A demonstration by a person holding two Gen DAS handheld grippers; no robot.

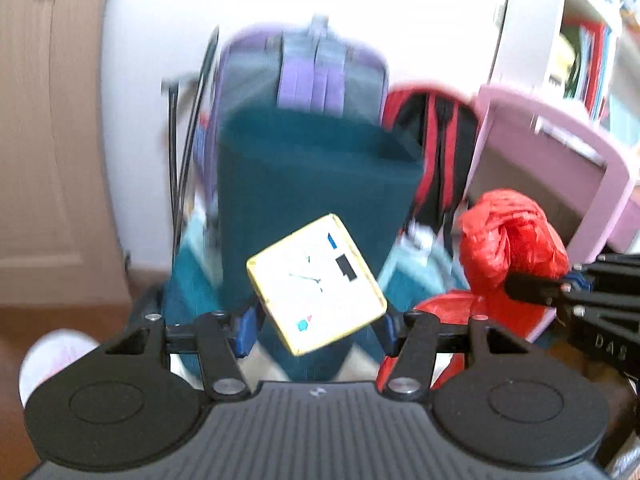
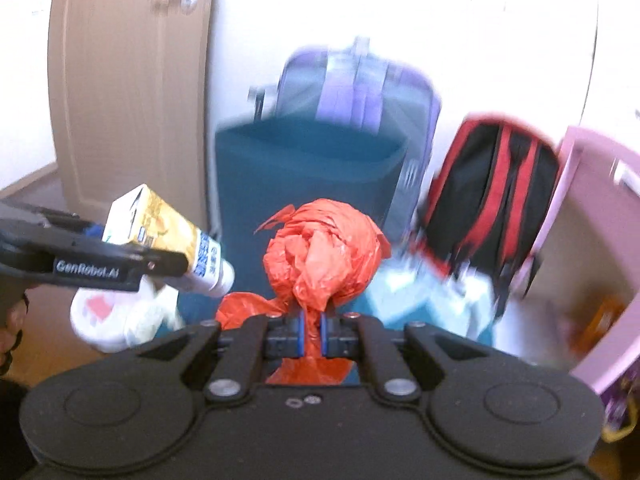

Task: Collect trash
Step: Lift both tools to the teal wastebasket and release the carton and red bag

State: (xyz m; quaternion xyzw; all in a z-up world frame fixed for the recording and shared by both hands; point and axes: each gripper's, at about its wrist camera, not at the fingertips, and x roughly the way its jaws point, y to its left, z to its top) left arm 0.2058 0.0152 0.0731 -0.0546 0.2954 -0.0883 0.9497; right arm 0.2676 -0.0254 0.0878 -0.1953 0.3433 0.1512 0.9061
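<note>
My left gripper [image 1: 316,320] is shut on a yellow and white carton [image 1: 316,284], held in the air in front of a tall dark teal bin [image 1: 308,200]. The carton also shows in the right wrist view [image 2: 160,236], at the left. My right gripper [image 2: 314,334] is shut on a crumpled red plastic bag [image 2: 320,256], also in the air before the teal bin [image 2: 304,172]. In the left wrist view the red bag [image 1: 512,248] hangs to the right of the carton.
A purple suitcase [image 2: 360,88] stands behind the bin against the white wall. A red and black backpack [image 2: 488,192] leans to the right, next to a pink cabinet [image 2: 592,240]. A wooden door [image 2: 128,80] is on the left. A white bag [image 2: 116,320] lies low left.
</note>
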